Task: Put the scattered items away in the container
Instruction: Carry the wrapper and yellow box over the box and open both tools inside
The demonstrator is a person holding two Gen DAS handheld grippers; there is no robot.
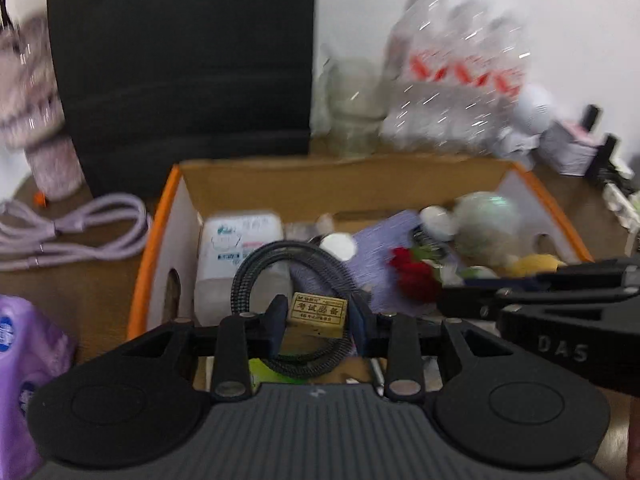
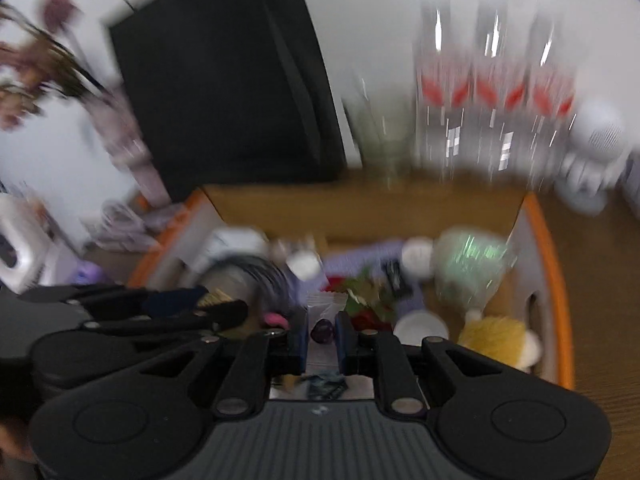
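Note:
An open cardboard box with orange edges point(image 1: 160, 216) point(image 2: 548, 248) holds several items: a white bottle point(image 1: 236, 248), a coiled dark braided cable point(image 1: 280, 272), a red flower point(image 1: 412, 276), a pale green ball point(image 1: 488, 220), a yellow plush point(image 2: 494, 336). My left gripper point(image 1: 319, 314) is over the box's near side, shut on a small tan eraser block point(image 1: 318, 314). My right gripper point(image 2: 322, 332) is over the box too, shut on a small clear packet with a dark purple piece inside point(image 2: 322, 330). Each gripper shows at the edge of the other's view.
A black monitor point(image 1: 184, 60) stands behind the box. A pack of water bottles point(image 1: 460, 80) and a glass jar point(image 1: 356, 104) stand at the back right. A lilac cable point(image 1: 76, 228) and a purple tissue pack point(image 1: 24, 348) lie left of the box.

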